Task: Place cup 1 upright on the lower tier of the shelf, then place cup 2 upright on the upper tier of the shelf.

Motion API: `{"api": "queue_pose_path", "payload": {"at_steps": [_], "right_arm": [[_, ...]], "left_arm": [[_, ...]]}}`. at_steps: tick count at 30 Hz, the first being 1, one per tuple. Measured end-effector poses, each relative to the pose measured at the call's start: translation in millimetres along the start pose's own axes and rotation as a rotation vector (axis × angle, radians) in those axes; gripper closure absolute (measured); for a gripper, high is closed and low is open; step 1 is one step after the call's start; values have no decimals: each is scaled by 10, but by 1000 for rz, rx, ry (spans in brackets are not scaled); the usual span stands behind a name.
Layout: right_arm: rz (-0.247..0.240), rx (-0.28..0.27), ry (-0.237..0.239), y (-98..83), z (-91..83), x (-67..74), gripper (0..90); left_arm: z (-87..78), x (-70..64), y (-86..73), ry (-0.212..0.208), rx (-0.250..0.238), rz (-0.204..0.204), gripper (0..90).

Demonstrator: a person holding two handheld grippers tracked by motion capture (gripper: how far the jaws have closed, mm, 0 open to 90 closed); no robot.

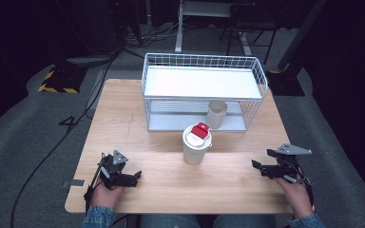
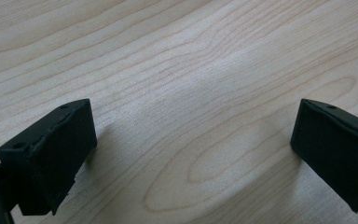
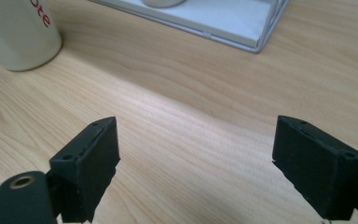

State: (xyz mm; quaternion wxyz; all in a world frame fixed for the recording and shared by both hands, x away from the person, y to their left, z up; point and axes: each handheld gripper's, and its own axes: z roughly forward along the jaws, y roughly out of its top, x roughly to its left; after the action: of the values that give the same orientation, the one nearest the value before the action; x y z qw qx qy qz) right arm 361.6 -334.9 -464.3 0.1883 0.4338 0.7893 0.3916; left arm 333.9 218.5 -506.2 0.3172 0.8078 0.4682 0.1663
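A white lidded cup [image 1: 196,144] with a red tab on its lid stands upright at the table's middle, just in front of a white wire rack [image 1: 204,90]. A plain paper cup [image 1: 216,114] stands on the rack's lower shelf. My left gripper [image 1: 134,177] rests low at the front left, open, with bare wood between its jaws [image 2: 193,140]. My right gripper [image 1: 260,165] is at the front right, pointing toward the lidded cup [image 3: 18,37], open with nothing between its jaws [image 3: 196,158]. Both grippers stay well apart from the cups.
The wooden table [image 1: 138,118] has bare wood on the left and along the front. The rack's lower tray edge [image 3: 223,21] lies ahead of the right gripper. Grey carpet, cables and a desk frame [image 1: 180,28] surround the table.
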Motion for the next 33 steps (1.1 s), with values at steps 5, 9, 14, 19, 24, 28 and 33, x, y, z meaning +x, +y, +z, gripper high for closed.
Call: {"api": "queue_pose_path", "payload": {"at_steps": [5, 9, 14, 19, 24, 28, 33], "right_arm": [[14, 22, -17, -138, 61, -55, 151], [3, 46, -14, -231, 128, -57, 153], [-20, 70, -11, -287, 176, -40, 154], [-41, 80, -31, -335, 210, -32, 148], [-40, 74, -32, -344, 210, -32, 144], [-33, 76, -35, -343, 217, -35, 125], [-16, 88, -58, -338, 229, -39, 74]], "left_arm": [[2, -1, 2, -2, 1, -2, 5], [2, -1, 3, -2, 3, -2, 5], [1, 1, 4, -3, 4, 1, 4], [7, -6, 14, -6, 7, 7, 0], [16, -25, 33, -15, 14, 19, 1], [19, -62, 56, -38, 6, 26, 2], [-7, -112, 104, -55, -9, 47, 2]]}}
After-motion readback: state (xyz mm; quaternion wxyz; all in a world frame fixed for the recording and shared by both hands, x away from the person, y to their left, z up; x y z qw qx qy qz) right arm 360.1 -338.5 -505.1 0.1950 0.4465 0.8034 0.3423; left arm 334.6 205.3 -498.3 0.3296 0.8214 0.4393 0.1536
